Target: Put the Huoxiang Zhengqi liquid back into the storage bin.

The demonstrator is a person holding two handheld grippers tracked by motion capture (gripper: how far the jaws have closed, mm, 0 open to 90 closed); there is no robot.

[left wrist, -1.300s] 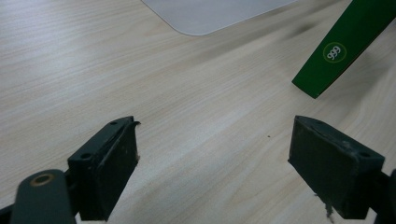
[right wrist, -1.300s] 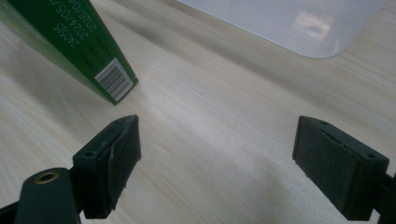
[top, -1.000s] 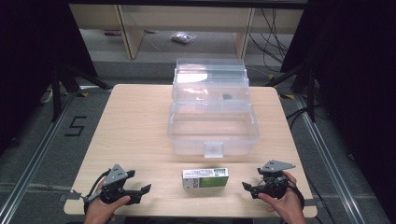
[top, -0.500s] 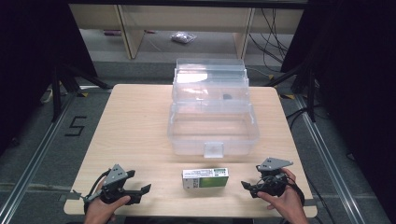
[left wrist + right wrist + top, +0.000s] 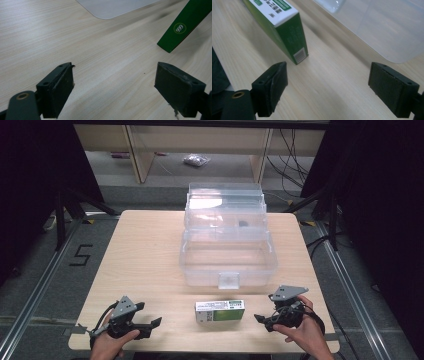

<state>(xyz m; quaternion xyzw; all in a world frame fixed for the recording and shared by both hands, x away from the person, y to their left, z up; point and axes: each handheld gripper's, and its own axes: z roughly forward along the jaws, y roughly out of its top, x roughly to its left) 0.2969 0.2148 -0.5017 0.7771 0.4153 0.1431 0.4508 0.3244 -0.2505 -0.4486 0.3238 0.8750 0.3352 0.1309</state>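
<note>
Pale wood-grain counter [image 5: 145,265] on grey floor, dark surroundings, shelving behind. One clear plastic box [image 5: 227,255], lid raised, at the middle. One green-and-white carton [image 5: 220,311] flat near the front edge, between two tools. Left hand-held gripper [image 5: 152,324] spread wide, holding nothing. Right hand-held gripper [image 5: 261,318] likewise spread, carton just beside.
</note>
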